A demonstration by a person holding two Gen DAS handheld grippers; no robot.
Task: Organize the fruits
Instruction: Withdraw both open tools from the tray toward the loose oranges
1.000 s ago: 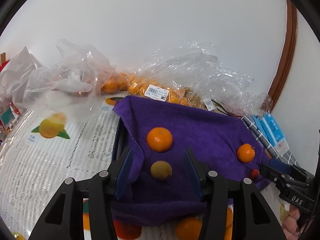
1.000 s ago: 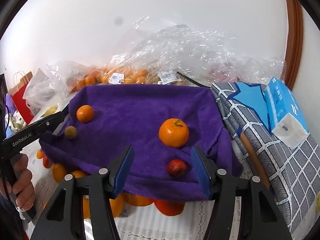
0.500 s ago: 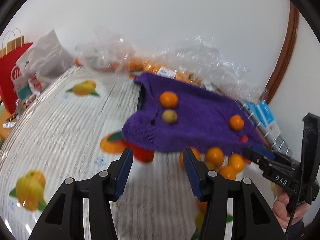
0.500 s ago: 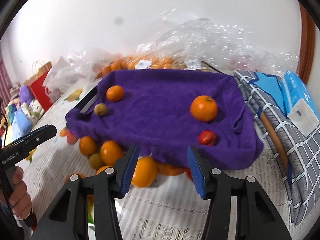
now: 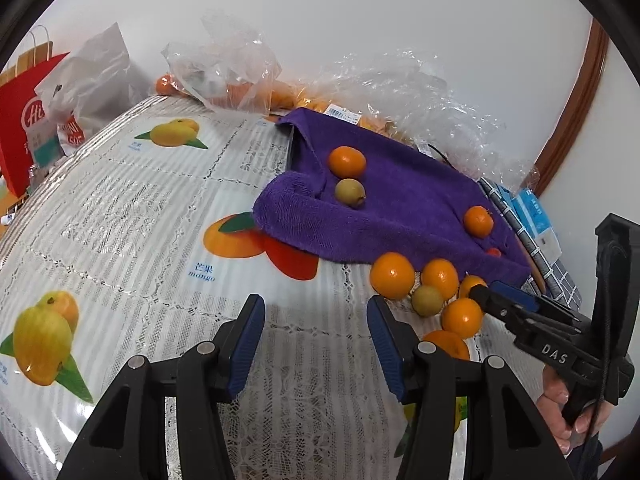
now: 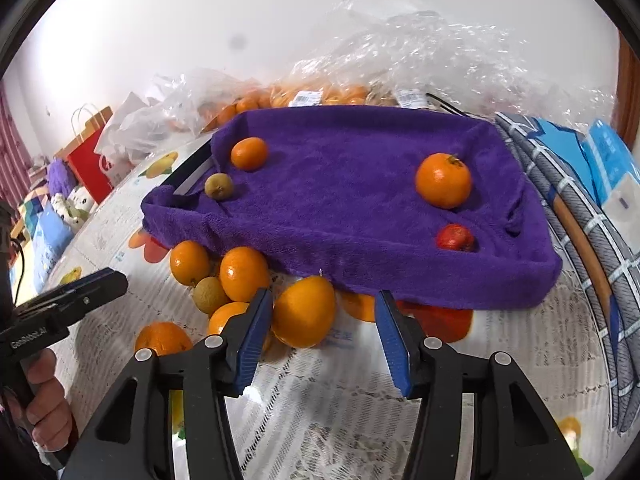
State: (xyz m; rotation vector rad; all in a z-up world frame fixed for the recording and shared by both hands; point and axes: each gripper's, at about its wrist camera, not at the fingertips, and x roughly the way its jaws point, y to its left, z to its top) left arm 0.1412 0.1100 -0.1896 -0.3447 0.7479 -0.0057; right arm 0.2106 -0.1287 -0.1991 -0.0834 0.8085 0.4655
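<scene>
Purple towel [image 6: 340,200] draped over a tray, likely as a soft bed for sorted fruit, already bearing two oranges, a greenish fruit and a small red one, with a loose pile of oranges [image 6: 244,268] left on the tablecloth [image 5: 160,240] against its near edge. Hovered the right gripper [image 6: 323,300] just short of that pile, fingers spread and pinching nothing after just closing a little, probably narrowing for a pick; held the left gripper [image 5: 315,304] over bare cloth, fingers likewise apart and empty
</scene>
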